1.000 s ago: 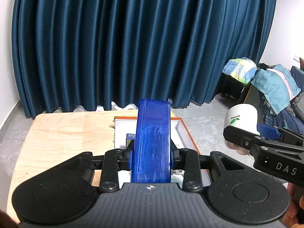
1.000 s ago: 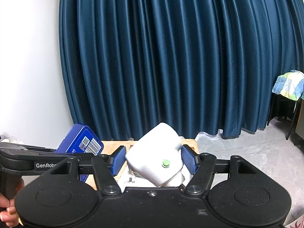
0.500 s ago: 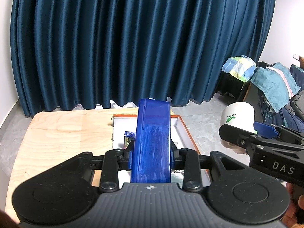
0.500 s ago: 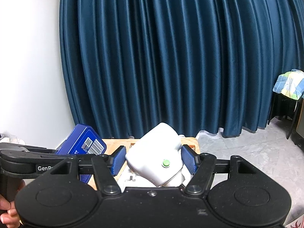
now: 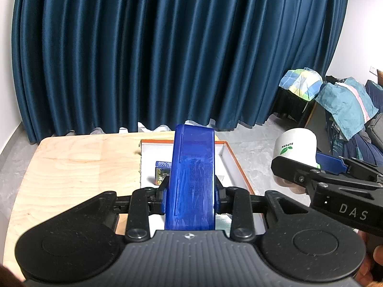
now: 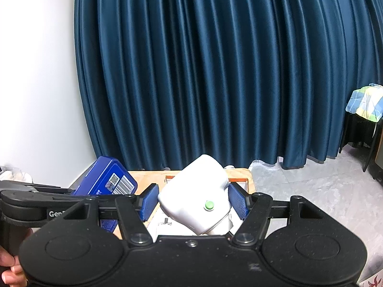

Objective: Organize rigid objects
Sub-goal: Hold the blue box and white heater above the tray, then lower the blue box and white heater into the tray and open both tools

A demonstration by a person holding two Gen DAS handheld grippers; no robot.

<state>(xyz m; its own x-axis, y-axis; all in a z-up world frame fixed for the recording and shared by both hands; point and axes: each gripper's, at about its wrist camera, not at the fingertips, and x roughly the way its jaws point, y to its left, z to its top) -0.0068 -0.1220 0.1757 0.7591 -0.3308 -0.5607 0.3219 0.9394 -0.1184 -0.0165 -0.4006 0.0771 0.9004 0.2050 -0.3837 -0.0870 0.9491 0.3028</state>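
My left gripper [image 5: 191, 192] is shut on a blue plastic case [image 5: 194, 174], held upright above a white open box with an orange rim [image 5: 235, 157] on the wooden table [image 5: 79, 165]. The case also shows in the right wrist view [image 6: 107, 179]. My right gripper [image 6: 194, 203] is shut on a white container with a green button [image 6: 196, 198], tilted, above the same box [image 6: 239, 180]. In the left wrist view the white container [image 5: 296, 144] hangs to the right of the box.
A small blue and gold packet [image 5: 162, 172] lies inside the box. A dark blue curtain [image 5: 167, 55] hangs behind the table. Cloth-covered furniture [image 5: 335, 98] stands at the right over a grey floor [image 6: 311, 186].
Both grippers have come a little lower and nearer the box, each keeping its object. The white container has shifted slightly left in the left wrist view.
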